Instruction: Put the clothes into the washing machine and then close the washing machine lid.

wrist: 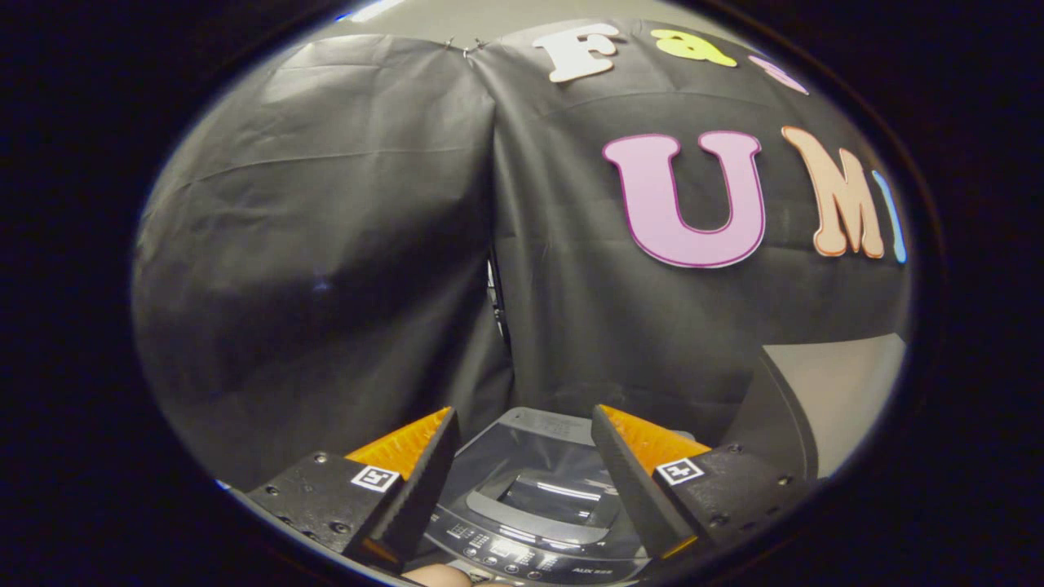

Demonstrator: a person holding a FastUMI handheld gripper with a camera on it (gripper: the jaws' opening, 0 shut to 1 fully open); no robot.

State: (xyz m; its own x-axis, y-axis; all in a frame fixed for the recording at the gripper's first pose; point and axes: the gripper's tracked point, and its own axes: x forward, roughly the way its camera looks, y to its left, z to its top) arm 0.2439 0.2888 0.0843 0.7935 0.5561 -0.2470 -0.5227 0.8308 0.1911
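Gripper (522, 432) agape — glossy washing machine lid (534, 481) beneath

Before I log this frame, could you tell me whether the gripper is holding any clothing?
No. The gripper is open with nothing between its fingers; the washing machine, lid down, lies beyond them.

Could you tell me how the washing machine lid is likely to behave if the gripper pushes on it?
The washing machine lid looks like rigid, glossy plastic with a window, so it should probably stay stiff, though the fingers may slip on it. It already lies flat, apparently closed, so pushing down likely moves nothing. The gripper hangs open above it.
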